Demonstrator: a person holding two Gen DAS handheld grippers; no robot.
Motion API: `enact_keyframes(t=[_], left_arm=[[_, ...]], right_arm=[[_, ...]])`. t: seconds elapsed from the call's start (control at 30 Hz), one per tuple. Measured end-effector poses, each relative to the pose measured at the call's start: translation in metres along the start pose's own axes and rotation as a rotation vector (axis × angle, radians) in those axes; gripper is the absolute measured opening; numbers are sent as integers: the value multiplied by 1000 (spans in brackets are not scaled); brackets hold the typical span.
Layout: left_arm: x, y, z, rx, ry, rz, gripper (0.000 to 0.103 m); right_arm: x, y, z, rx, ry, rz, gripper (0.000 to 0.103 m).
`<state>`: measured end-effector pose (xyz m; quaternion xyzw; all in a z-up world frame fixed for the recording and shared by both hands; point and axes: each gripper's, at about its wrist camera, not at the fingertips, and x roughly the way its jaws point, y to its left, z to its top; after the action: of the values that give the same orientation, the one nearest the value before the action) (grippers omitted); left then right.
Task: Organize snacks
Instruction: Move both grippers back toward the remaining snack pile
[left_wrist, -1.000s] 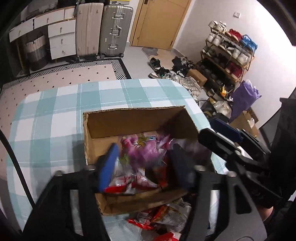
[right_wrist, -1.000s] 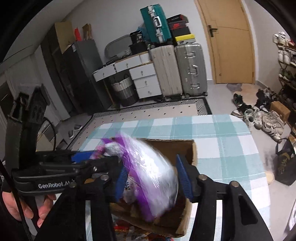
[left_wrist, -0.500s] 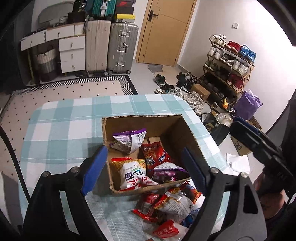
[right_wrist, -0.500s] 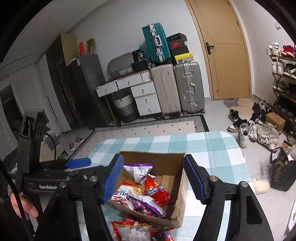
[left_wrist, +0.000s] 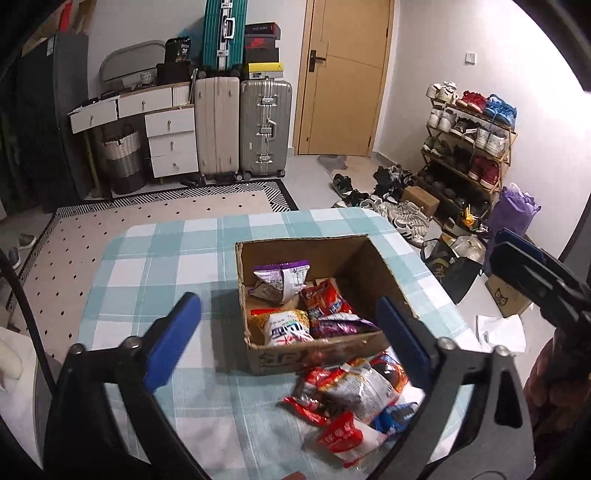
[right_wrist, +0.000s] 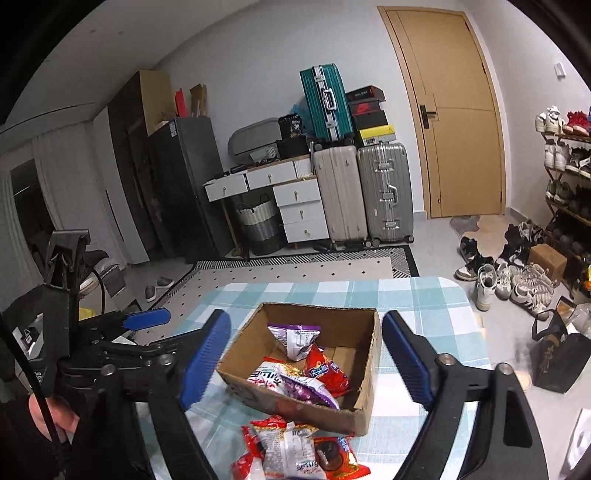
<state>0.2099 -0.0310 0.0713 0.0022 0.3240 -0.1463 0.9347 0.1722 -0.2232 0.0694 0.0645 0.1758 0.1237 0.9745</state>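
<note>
An open cardboard box (left_wrist: 373, 258) (right_wrist: 364, 402) stands on a teal checked tablecloth (left_wrist: 155, 258) (right_wrist: 424, 306). Inside lie a purple-and-white snack bag (left_wrist: 282, 277) (right_wrist: 295, 339), a red bag (left_wrist: 325, 297) (right_wrist: 328, 371), a white-and-red bag (left_wrist: 286, 326) and a purple bag (left_wrist: 343, 325). A heap of loose snack packets (left_wrist: 354, 395) (right_wrist: 295, 450) lies on the cloth in front of the box. My left gripper (left_wrist: 291, 332) is open and empty, held above the box's near side. My right gripper (right_wrist: 306, 365) is open and empty, raised above the box.
The table's far edge drops to a patterned rug (left_wrist: 147, 218). Suitcases (left_wrist: 243, 125), white drawers (left_wrist: 166, 140) and a wooden door (left_wrist: 343, 77) stand behind. A shoe rack (left_wrist: 469, 140) and scattered shoes (right_wrist: 517, 280) are at the right.
Both grippers released snack bags into the box, opened wide and pulled up and back. The purple bags now lie inside the box.
</note>
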Motion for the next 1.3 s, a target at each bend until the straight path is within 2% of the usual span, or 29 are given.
enact_keyframes(t=[0.2, 0.4, 0.53, 0.77, 1.1, 1.3], left_arm=[[-36, -6, -15, -6, -52, -2, 102], [-62, -5, -35, -28, -58, -10, 102], [-72, -3, -53, -30, -58, 1, 102], [-69, 0, -88, -50, -26, -4, 102], [-46, 7, -130, -134, 41, -34, 102], [-29, 11, -155, -163, 72, -32, 102]], right_arm=[[-35, 16, -11, -22, -31, 10, 96], [-69, 28, -30, -39, -75, 18, 102], [-82, 31, -47, -40, -72, 20, 102], [-84, 26, -90, -21, -11, 14, 102], [-72, 0, -163, 88, 116, -6, 102], [-62, -7, -186, 116, 169, -9, 102]])
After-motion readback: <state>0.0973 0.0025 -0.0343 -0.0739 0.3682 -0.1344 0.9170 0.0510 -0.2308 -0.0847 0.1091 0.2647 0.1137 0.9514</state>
